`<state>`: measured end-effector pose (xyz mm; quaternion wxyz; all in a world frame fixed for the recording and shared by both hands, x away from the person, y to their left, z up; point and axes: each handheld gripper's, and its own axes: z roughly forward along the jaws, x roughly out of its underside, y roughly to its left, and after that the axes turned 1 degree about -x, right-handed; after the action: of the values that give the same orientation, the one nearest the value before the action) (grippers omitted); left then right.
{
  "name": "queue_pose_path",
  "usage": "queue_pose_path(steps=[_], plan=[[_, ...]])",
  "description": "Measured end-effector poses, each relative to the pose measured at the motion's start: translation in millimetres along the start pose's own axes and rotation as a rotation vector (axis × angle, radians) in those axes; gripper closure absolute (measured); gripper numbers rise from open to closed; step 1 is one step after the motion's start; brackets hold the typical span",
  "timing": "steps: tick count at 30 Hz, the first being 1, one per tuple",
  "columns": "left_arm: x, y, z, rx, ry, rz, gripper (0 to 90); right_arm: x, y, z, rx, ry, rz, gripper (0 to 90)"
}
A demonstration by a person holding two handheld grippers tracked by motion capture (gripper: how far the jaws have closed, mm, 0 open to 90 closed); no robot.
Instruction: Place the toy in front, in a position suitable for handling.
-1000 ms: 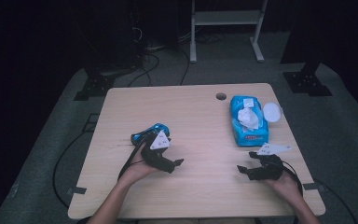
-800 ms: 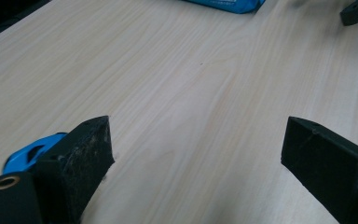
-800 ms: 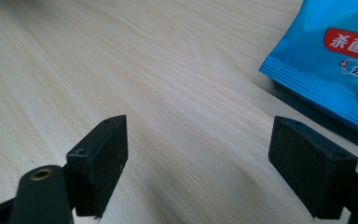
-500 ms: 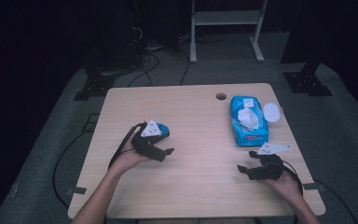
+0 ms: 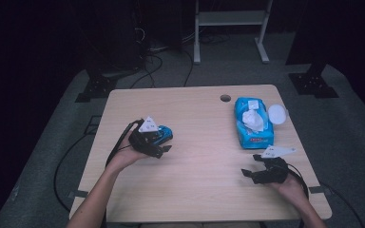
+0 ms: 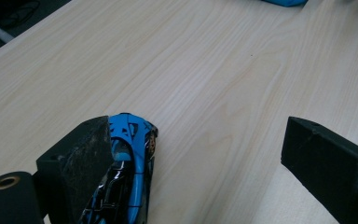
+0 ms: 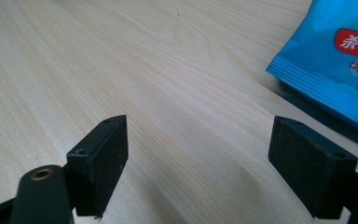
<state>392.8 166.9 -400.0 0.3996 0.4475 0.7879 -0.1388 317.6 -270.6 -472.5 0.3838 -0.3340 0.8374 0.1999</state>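
Looking down at the table (image 5: 199, 118), we see our left gripper (image 6: 191, 154) spread wide at the left side, the blue toy car (image 6: 133, 158) lying against its left jaw, unclamped; our right gripper (image 7: 196, 163) gapes wide, holding nothing, near the right edge; the blue wipes pack (image 5: 253, 124) lies just beyond it.

Light wooden table (image 5: 204, 180), blue toy car (image 5: 164, 135), blue wipes pack (image 5: 254, 124) lying on it
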Motion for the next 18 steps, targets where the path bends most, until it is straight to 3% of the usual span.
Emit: queue_pose_path(steps=[9, 18], plan=[[5.3, 10.4, 0.5, -0.002, 0.016, -0.027, 8.2, -0.2, 0.2, -0.5, 0.0, -0.003, -0.002, 19.3], [-1.3, 20.8, 0.5, -0.019, 0.046, -0.006, 8.2, -0.8, 0.9, 0.2, -0.003, 0.002, -0.004, 19.3]])
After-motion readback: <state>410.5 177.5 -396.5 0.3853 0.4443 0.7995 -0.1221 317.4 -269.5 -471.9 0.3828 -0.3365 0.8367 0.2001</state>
